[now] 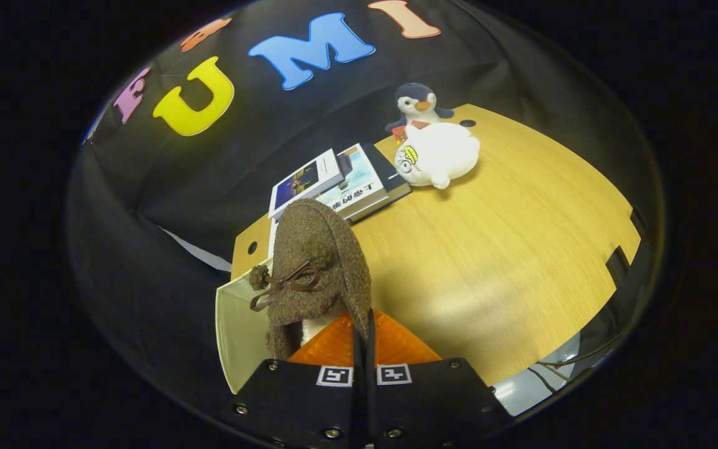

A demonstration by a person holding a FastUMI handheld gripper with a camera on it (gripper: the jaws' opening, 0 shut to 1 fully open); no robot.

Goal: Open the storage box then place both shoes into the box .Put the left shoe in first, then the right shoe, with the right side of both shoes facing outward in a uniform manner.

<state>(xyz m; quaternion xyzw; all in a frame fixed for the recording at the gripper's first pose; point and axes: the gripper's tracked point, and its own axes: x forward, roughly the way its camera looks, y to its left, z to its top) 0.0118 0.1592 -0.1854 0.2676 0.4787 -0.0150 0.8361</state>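
A brown woolly shoe (318, 262) with a dark bow and pompoms hangs toe-forward just ahead of my fingers, tilted over the wooden table's (490, 249) near left corner. My gripper (364, 319) is shut on the shoe, the two fingers pressed together on the edge of its opening at the right side. Below and left of the shoe I see a pale wall of the storage box (237, 324); the shoe hides the rest of the box, so I cannot tell what is inside.
A stack of books (340, 184) lies beyond the shoe at the table's far edge. A white plush seal (440, 156) and a penguin toy (418, 106) sit further back. Bare tabletop spreads to the right of the fingers.
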